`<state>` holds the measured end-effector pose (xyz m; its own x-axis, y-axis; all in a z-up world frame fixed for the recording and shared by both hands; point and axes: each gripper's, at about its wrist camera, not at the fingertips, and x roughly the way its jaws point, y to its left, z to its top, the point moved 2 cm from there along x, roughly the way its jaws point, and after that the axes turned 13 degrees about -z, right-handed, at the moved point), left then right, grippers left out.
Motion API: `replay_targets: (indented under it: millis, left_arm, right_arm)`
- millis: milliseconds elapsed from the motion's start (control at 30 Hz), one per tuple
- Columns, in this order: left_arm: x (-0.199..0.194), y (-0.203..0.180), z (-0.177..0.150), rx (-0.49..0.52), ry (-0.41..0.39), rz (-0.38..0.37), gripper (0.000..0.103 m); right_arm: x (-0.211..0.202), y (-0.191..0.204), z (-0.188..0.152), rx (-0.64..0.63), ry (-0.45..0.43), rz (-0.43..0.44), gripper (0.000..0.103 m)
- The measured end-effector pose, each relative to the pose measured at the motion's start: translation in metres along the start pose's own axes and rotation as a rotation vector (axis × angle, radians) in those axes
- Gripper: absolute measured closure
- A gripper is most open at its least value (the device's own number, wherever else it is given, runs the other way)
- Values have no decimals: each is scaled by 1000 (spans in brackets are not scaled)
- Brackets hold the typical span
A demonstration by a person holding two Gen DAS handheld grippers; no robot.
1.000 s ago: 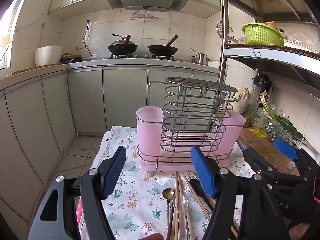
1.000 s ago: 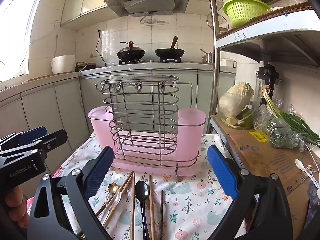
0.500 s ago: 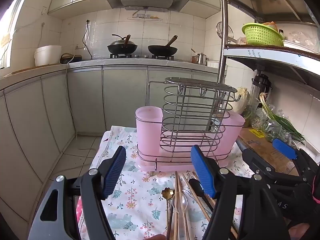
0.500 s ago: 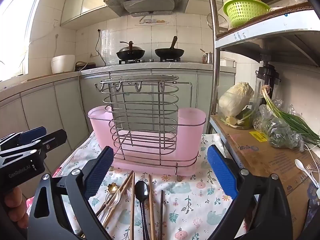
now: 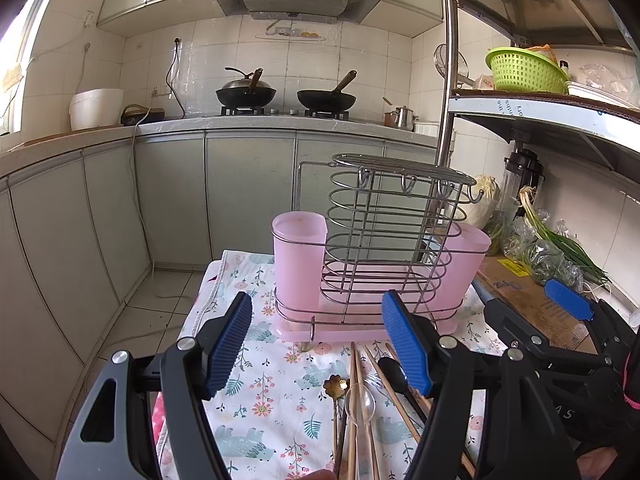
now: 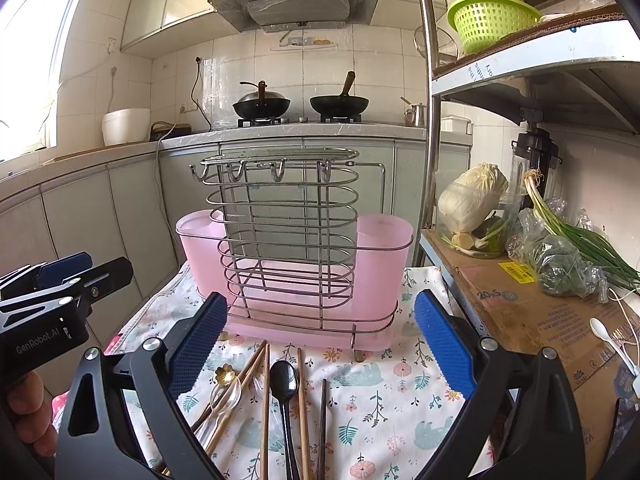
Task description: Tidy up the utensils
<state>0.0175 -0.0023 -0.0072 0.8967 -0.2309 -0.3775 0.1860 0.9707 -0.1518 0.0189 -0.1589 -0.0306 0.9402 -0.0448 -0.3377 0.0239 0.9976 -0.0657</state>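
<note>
A wire utensil rack [image 5: 380, 240] [image 6: 288, 236] with pink plastic cups [image 5: 298, 260] [image 6: 384, 256] stands on a floral cloth [image 5: 260, 400] [image 6: 380, 408]. In front of it lie wooden chopsticks [image 6: 265, 408] [image 5: 354, 420], a black spoon [image 6: 285, 376] [image 5: 394, 372], a gold flower-headed spoon [image 6: 224, 374] [image 5: 335, 386] and a clear spoon [image 5: 360, 404] [image 6: 226, 394]. My left gripper [image 5: 316, 348] is open and empty above the cloth. My right gripper [image 6: 320, 344] is open and empty above the utensils. Each gripper shows at the edge of the other's view.
A cardboard box [image 6: 532, 312] with bagged greens [image 6: 560, 264], a cabbage [image 6: 472, 200] and a white spoon [image 6: 604, 332] stands to the right. A metal shelf post [image 6: 432, 120] rises behind the rack. Cabinets [image 5: 180, 200] and floor [image 5: 152, 304] lie left.
Almost nothing; both views have shifted very slightly, and both grippers stay open and empty.
</note>
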Motion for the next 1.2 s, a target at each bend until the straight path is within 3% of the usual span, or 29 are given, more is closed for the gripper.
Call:
replay_targets:
  millis: [1200]
  left_arm:
    - [-5, -1, 3, -6, 0, -2, 36]
  right_arm:
    - [1, 1, -1, -2, -3, -2, 8]
